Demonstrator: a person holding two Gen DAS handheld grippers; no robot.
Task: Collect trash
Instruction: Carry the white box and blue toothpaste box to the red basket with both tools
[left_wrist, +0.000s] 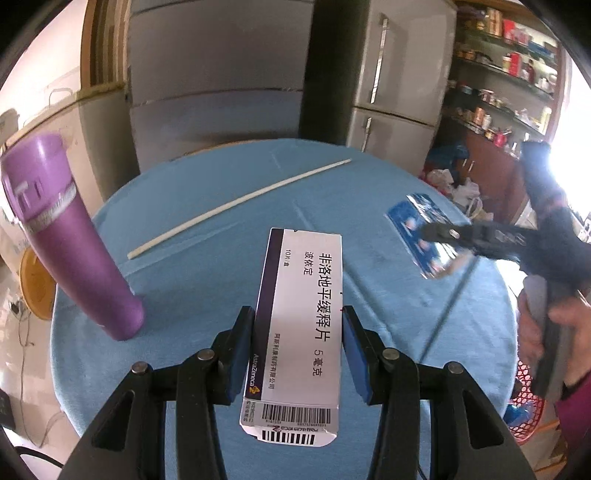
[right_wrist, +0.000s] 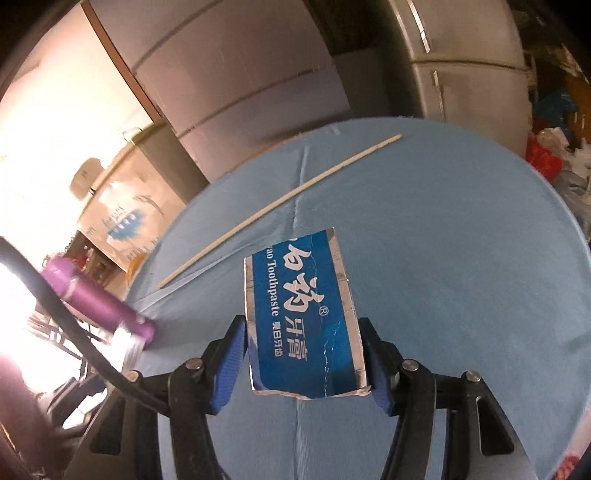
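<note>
Cartons, two, each held in one gripper above a round table under a blue cloth.

Item 1, nearest in the left wrist view: medicine box, white with a purple band and a barcode at its near end. Left gripper is clenched on its long sides near the near half, blue pads flat against both faces; the far end projects toward 12 o'clock. Judged light, thin card, probably hollow: it would crush under a hard squeeze and pivot if held by one end. Best hold is across the narrow width near the middle, as now.

Item 2, nearest in the right wrist view: toothpaste box piece, blue with silver edging, creased and torn along its near edge. Right gripper grasps it by both side edges. Judged very light and floppy, glossy and so somewhat slippery; a flattened carton may buckle between the pads.

Item 3, at 10 o'clock: purple bottle, upright on the cloth near the table's edge, untouched.

Item 4, farthest, at 11 to 1 o'clock: thin white stick, lying flat on the cloth, well apart from both grippers. Judged stiff, slender, awkward to pinch off fabric; take near mid-length.
</note>
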